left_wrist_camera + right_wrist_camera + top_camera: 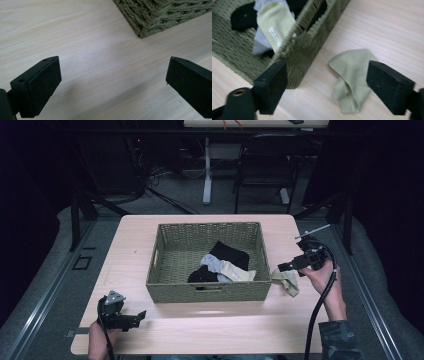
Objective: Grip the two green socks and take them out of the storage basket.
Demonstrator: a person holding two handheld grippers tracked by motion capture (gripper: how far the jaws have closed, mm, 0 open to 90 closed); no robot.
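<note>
Right gripper (325, 87): your jaws stand wide apart with nothing between the pads; it hangs above the table, just outside the basket's near right corner.
Sock on the table (352, 77): pale green, crumpled, lying flat on the wood below and slightly ahead of your right gripper; it lies close against the basket's outer wall (260, 290), apart from the pile inside.
How it will handle: judged light, soft and limp; it will sag and fold from whichever point you pinch; no risk of breakage, some risk of slipping from a thin pinch.
Where to grip: take the doubled, bunched fold nearest your jaws, not a single flat edge.
Basket contents: a matching pale green sock (275, 22), a grey one and black ones lie inside.
Left gripper (113, 82): jaws spread wide and empty, over bare wood beside the basket's near left corner.
</note>
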